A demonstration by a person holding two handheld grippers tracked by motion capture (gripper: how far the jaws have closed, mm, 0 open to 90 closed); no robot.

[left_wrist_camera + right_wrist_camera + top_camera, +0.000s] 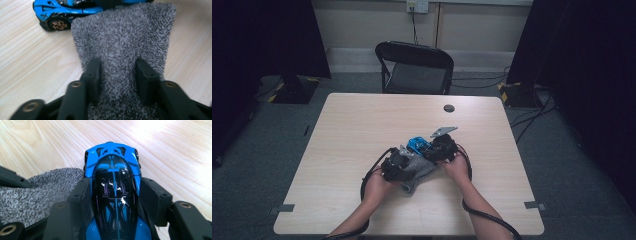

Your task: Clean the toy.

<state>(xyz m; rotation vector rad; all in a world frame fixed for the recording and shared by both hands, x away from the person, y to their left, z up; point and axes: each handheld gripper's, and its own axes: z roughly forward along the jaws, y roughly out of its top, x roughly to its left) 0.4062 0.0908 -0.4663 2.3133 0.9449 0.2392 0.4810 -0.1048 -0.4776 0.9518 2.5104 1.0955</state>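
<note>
A blue and black toy car [417, 144] stands on the table beside a grey fuzzy cloth [421, 173]. My right gripper [115, 182] is shut on the car [112, 165], one jaw pressing on each side of its body, nose pointing away. The cloth [37, 192] lies against the car's left side there. My left gripper [118, 62] sits low over the cloth [122, 32] with its jaws apart and a ridge of the fabric between them. The car [62, 10] shows at the top left of that view. From above, the left gripper [401, 161] and right gripper [438, 146] sit close together.
The light wooden table [362, 125] has a small black round disc [449, 108] near its far edge. A black folding chair [414, 67] stands behind the table. Grey tape marks [282, 208] sit at the near corners. Cables trail from both grippers.
</note>
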